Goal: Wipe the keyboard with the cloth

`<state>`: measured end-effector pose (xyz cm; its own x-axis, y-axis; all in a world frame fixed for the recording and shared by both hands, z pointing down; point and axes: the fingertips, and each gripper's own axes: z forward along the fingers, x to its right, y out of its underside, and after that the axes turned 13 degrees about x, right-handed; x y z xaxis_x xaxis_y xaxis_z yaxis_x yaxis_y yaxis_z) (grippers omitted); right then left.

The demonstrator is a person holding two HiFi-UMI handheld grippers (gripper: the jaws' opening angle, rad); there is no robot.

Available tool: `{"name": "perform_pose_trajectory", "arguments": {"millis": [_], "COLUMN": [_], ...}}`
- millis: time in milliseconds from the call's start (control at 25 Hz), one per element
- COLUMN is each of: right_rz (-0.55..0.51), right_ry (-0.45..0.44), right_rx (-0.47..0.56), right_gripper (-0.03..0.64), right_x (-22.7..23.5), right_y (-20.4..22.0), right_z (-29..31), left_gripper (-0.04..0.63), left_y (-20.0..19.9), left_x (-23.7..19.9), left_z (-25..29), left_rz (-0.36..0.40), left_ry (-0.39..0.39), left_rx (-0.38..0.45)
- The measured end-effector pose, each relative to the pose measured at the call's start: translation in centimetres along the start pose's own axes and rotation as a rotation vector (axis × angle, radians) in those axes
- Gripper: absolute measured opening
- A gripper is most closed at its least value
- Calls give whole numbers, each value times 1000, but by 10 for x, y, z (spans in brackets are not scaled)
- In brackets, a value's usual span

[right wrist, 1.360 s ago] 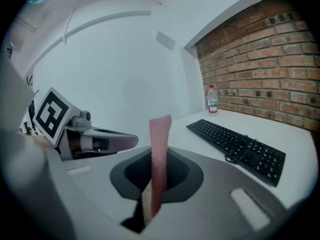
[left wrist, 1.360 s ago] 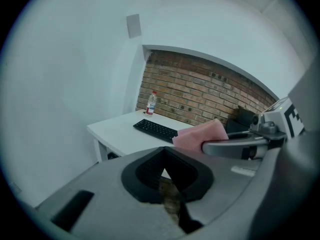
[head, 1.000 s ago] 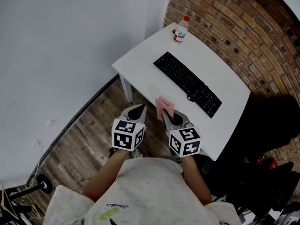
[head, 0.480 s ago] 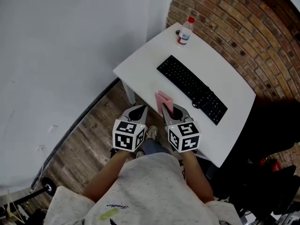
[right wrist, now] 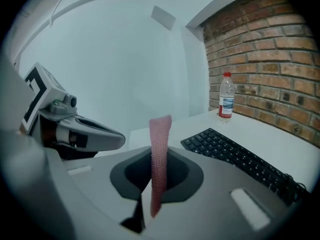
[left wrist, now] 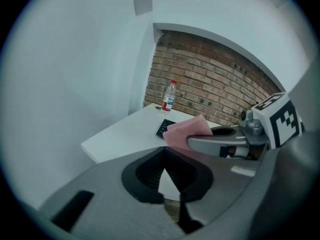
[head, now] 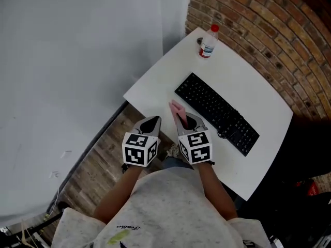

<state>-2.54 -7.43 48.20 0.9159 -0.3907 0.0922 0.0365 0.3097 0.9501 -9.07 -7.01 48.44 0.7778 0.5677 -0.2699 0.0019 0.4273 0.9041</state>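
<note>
A black keyboard point(head: 216, 113) lies diagonally on the white table point(head: 248, 81). My right gripper point(head: 180, 120) is shut on a pink cloth point(head: 176, 109), held upright over the table's near edge, short of the keyboard. In the right gripper view the cloth point(right wrist: 159, 159) stands as a thin strip between the jaws, with the keyboard point(right wrist: 240, 160) to its right. My left gripper point(head: 150, 124) hangs over the wooden floor beside the table, jaws shut with nothing in them. The left gripper view shows the cloth point(left wrist: 188, 130) and the right gripper ahead.
A clear bottle with a red cap point(head: 208, 42) stands at the table's far corner by the brick wall point(head: 269, 19). A white wall point(head: 77, 50) runs along the left. Wooden floor point(head: 101, 154) lies under the left gripper. Dark things sit at lower right.
Both grippers have moved forward toward the table; the cloth now sits over the table's near edge, closer to the keyboard. The grip on the cloth is unchanged.
</note>
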Motion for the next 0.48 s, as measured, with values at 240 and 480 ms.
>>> {"name": "perform_pose_trajectory", "arguments": {"millis": [240, 480], "right_rz": [-42, -81], "right_ry": [6, -3], "right_rx": [-32, -76], "right_gripper": [23, 23], "right_x": [23, 37], "right_y": [7, 20], "right_z": [38, 60], "left_gripper": [-5, -5], "left_y": [-7, -15], "left_x": [-16, -24], "left_z": [39, 69], "left_rz": [21, 45], "left_ry": [2, 8], "left_rx": [-47, -75]}}
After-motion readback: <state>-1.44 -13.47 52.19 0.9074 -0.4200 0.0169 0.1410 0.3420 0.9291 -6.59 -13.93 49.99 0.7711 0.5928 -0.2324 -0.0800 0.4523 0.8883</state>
